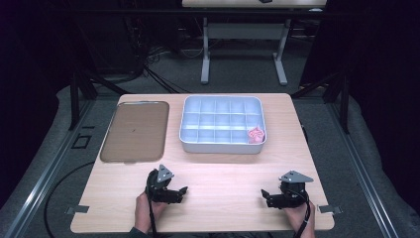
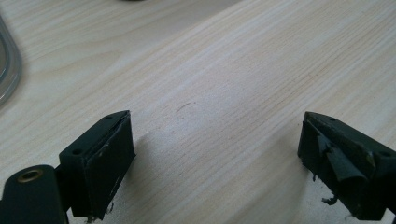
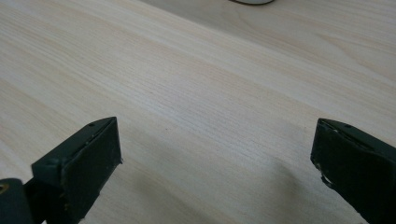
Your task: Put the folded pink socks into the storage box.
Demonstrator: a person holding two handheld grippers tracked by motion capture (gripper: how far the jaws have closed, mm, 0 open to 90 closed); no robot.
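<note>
A brown tray [image 1: 134, 131], a pale-blue divided bin [image 1: 222, 144] holding a pink item [image 1: 256, 134], light wood-grain table [image 1: 223, 173].

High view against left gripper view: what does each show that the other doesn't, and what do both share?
High view alone: the white divided bin with a pink thing in its near right compartment, the right gripper, both hands and the floor. Left gripper view alone: the worn, peeling pad on one jaw of the open left gripper, with bare wood between the jaws. Both: the wooden table and the brown tray, of which the left gripper view catches just an edge.
</note>
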